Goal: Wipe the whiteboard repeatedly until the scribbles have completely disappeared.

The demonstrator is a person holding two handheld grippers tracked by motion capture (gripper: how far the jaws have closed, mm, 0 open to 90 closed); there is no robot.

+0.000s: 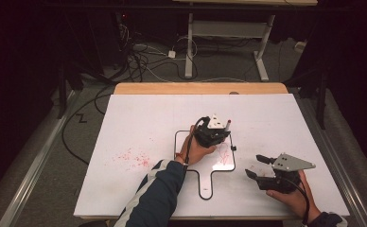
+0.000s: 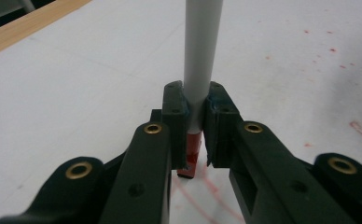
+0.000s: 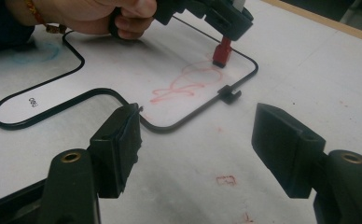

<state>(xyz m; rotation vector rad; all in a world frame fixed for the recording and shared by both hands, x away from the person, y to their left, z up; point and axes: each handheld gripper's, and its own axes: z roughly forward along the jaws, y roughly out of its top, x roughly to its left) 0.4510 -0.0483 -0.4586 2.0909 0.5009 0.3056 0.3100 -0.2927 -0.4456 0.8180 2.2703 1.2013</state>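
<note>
My left gripper is shut on a white marker and holds it upright. The marker's red end points down onto a small black-rimmed whiteboard with a handle. A red scribble lies on the board just beside that end. In the left gripper view the pads press the barrel from both sides. My right gripper rests low to the right of the board, and its jaws stand open with nothing between them.
A large white sheet covers the wooden table. Red specks mark the sheet left of the board. A small black clip sits on the board's rim. Cables and a desk frame are on the floor beyond.
</note>
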